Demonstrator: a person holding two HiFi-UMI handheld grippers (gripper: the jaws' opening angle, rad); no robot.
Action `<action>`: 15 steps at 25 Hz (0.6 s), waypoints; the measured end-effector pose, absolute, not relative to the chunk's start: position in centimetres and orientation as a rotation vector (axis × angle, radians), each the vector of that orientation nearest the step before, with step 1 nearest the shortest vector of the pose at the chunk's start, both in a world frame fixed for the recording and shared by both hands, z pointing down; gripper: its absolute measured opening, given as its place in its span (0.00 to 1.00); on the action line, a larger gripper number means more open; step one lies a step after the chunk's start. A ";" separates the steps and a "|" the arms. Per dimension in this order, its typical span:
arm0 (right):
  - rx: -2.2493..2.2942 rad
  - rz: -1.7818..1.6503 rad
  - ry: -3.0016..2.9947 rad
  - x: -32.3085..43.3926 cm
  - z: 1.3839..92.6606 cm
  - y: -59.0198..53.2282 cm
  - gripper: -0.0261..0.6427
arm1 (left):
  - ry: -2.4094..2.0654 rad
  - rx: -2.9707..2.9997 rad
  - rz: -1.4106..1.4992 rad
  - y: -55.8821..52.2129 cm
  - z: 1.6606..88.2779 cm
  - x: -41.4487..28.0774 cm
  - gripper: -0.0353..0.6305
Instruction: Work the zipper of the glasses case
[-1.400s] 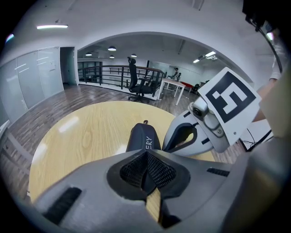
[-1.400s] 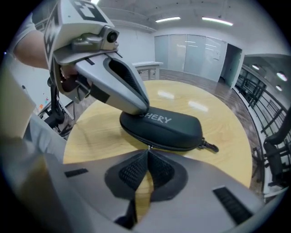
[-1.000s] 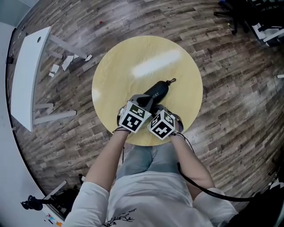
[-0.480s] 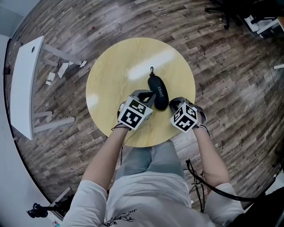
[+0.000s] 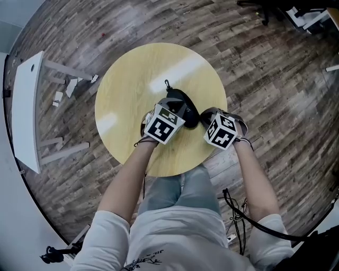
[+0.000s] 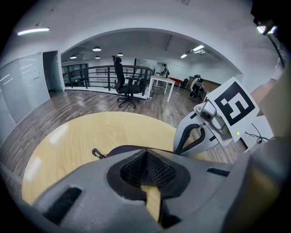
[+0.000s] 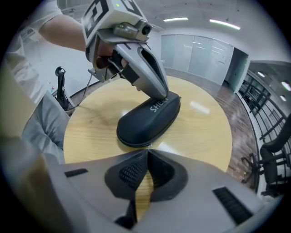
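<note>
A black zip-up glasses case [image 5: 186,105] lies on the round yellow table [image 5: 127,106], its clip [image 5: 167,84] pointing to the far left. My left gripper [image 5: 177,108] is shut and its fingertips [image 7: 162,93] rest on top of the case [image 7: 148,119]. The right gripper [image 5: 204,117] is also shut, empty, and sits just off the case's near right end. In the right gripper view a small zipper pull [image 7: 149,144] shows at the case's near end, right in front of the closed jaws. In the left gripper view the case [image 6: 119,149] peeks out behind the jaws.
The table's near edge [image 5: 175,172] is close to the person's knees. A white board [image 5: 26,106] and loose scraps [image 5: 69,87] lie on the wooden floor to the left. Office chairs stand at the far right [image 5: 265,10]. A cable [image 5: 238,211] trails from the right arm.
The case has swung so its clip points far left instead of far right. The right gripper moved out from beside the left one to the case's right. The left gripper now rests on the case.
</note>
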State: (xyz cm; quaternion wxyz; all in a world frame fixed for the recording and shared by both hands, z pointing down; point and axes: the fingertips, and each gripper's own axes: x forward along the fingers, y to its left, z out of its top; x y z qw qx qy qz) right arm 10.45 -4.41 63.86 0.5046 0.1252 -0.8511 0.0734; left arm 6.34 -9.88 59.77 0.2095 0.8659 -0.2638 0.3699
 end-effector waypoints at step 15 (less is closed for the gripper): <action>0.538 0.418 -2.068 8.2 63.6 0.3 0.04 | -0.754 2.418 1.011 -10.1 59.9 5.9 0.06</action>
